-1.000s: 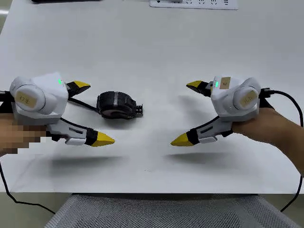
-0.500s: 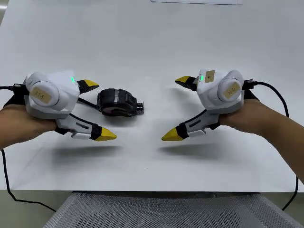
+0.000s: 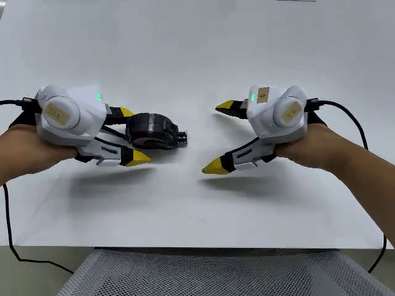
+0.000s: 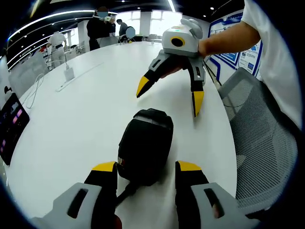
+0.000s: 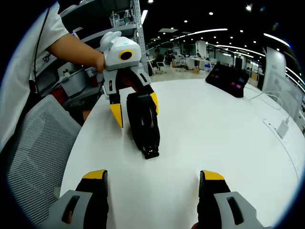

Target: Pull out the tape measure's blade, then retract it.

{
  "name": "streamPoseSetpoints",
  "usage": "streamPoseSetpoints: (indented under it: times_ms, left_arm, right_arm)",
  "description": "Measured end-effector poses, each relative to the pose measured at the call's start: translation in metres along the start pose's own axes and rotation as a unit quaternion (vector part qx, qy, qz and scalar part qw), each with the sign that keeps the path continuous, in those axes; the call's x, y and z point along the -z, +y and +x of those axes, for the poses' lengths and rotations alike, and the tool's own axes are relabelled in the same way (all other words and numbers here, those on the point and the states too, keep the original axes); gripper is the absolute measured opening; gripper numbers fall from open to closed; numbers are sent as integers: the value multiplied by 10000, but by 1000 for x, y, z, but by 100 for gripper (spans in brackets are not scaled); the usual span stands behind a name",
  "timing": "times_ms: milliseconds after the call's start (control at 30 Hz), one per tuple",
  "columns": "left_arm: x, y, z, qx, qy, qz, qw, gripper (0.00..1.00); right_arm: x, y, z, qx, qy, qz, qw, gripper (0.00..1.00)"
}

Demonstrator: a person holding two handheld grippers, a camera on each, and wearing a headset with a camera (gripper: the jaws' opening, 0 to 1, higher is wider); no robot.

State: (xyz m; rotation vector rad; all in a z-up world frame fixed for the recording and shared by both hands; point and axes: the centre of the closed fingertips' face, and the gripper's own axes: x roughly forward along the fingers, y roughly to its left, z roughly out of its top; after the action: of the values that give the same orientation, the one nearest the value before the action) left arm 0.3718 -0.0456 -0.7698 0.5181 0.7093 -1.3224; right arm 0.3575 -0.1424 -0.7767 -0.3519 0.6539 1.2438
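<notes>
A black tape measure [image 3: 151,131] lies on the white table [image 3: 185,55], its blade tip [image 3: 182,139] pointing right and the blade fully in. My left gripper [image 3: 133,135] is open, with its yellow-tipped jaws either side of the case's rear end; in the left gripper view the case [image 4: 145,145] sits between the fingertips [image 4: 189,167], a small gap still showing on one side. My right gripper [image 3: 218,135] is open a short way to the right of the blade tip, holding nothing. In the right gripper view the tape measure [image 5: 143,119] lies ahead, its tip [image 5: 151,153] facing my right gripper [image 5: 152,175].
The table's front edge [image 3: 197,248] runs close below both hands, with a grey mesh chair [image 3: 216,274] under it. Black cables [image 3: 376,154] trail from both grippers. A dark console [image 5: 224,76] stands further along the table.
My left gripper has moved right and its jaws have narrowed around the tape measure's rear. My right gripper has moved left, closer to the blade tip. The tape measure has stayed put.
</notes>
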Motion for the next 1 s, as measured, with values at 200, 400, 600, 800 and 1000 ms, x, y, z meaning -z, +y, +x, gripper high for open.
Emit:
streamPoseSetpoints:
  times_ms: [200,400,600,800,1000]
  left_arm:
    - [-1,4,0,-37,-49,-19,10000,32]
    - [0,6,0,-51,-51,69,10000,28]
    - [-1,6,1,-49,-46,74,10000,28]
    - [0,6,2,-65,-30,70,9999,28]
    - [0,6,3,-57,5,84,9999,28]
  right_arm:
    - [-1,1,5,-68,-57,-15,10000,63]
    - [-4,0,11,-73,-82,-104,9999,55]
    - [-7,1,18,-86,-104,-32,9999,43]
    - [-11,1,24,-80,-136,68,9999,38]
    - [-14,3,29,-127,-150,-31,9998,31]
